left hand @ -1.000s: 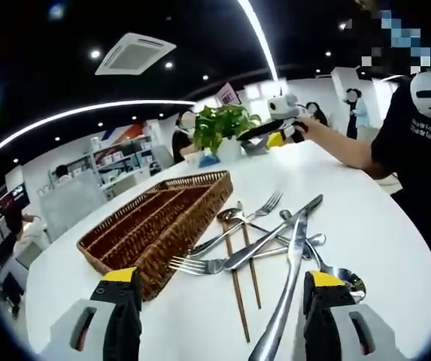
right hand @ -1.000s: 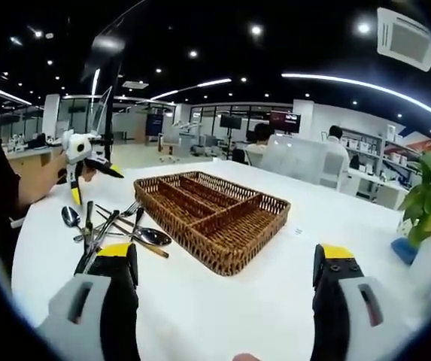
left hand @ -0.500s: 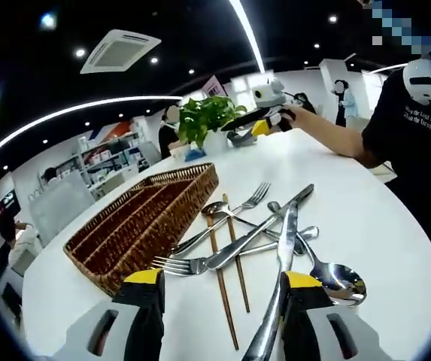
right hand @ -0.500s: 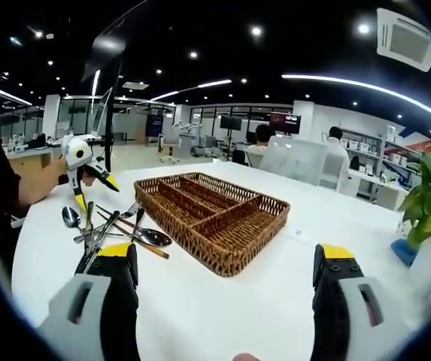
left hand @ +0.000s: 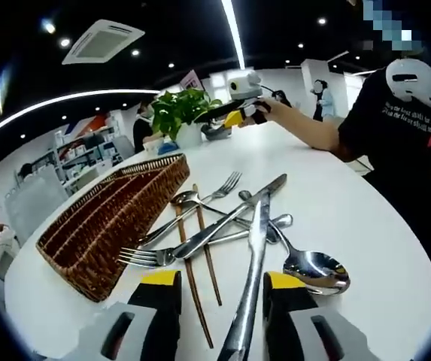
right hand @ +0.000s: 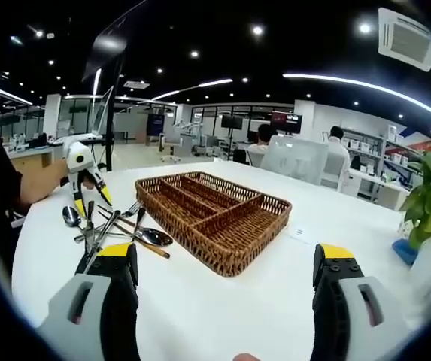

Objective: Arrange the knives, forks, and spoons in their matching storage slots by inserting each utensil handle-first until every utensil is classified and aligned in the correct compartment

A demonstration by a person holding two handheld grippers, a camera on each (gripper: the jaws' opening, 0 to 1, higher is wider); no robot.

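Knife (left hand: 251,263) at 6 o'clock lies between the left gripper (left hand: 223,289)'s narrowed, not-yet-clamped jaws for pickup toward the basket (left hand: 102,222) at 9, while the right gripper (right hand: 223,263) waits wide apart.

The left gripper (left hand: 219,289) straddles a knife (left hand: 251,278), jaws partly closed. Forks and spoons lie crossed beside the wicker tray (left hand: 102,218).
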